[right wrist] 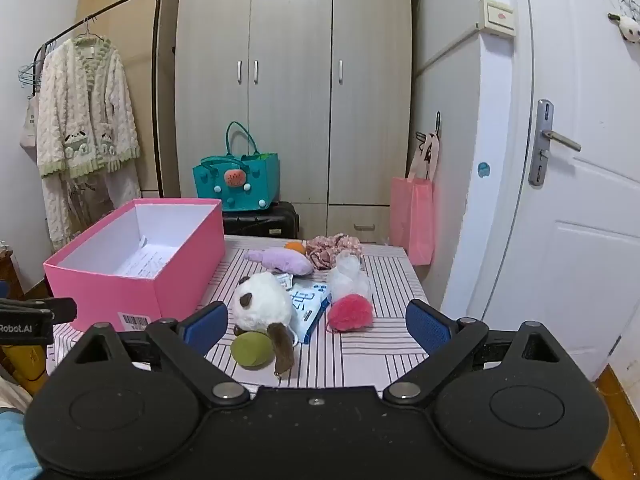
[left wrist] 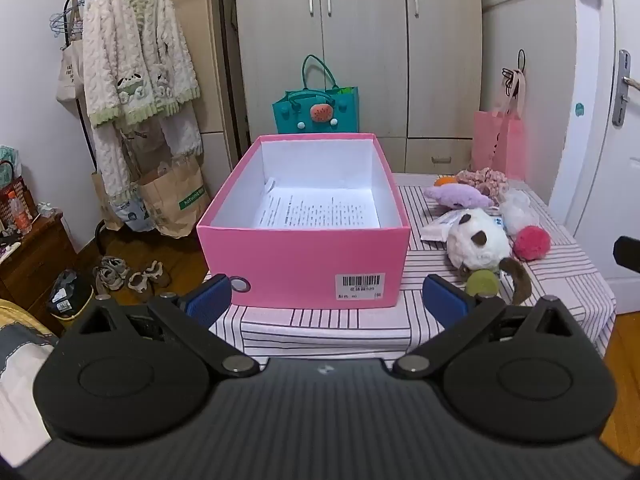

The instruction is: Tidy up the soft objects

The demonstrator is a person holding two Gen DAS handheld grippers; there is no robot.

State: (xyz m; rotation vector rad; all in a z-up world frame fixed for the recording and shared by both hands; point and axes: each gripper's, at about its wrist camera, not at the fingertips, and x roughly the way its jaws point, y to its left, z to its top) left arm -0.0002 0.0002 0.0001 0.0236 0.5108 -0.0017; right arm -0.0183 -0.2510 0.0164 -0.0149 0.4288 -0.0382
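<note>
An open pink box (left wrist: pixel 304 256) (right wrist: pixel 120 284) with printed paper inside stands on the striped table (left wrist: pixel 328 328) (right wrist: pixel 360 352). To its right lies a heap of soft things: a white panda plush (left wrist: pixel 478 244) (right wrist: pixel 262 300), a green ball (left wrist: pixel 482 283) (right wrist: pixel 250 349), a pink pompom (left wrist: pixel 532 243) (right wrist: pixel 351 313), a purple plush (left wrist: pixel 460 195) (right wrist: pixel 282 260), a floral scrunchie (left wrist: pixel 482 179) (right wrist: pixel 334 249) and a white bag (right wrist: pixel 347 276). My left gripper (left wrist: pixel 328 300) is open and empty just before the box. My right gripper (right wrist: pixel 316 326) is open and empty before the heap.
A teal bag (right wrist: pixel 236 180) sits on a black suitcase (right wrist: pixel 260 220) behind the table. A pink bag (right wrist: pixel 412 220) hangs by the wardrobe. A robe on a rack (left wrist: pixel 136 68) and shoes (left wrist: pixel 128 276) stand left. A white door (right wrist: pixel 580 200) is at right.
</note>
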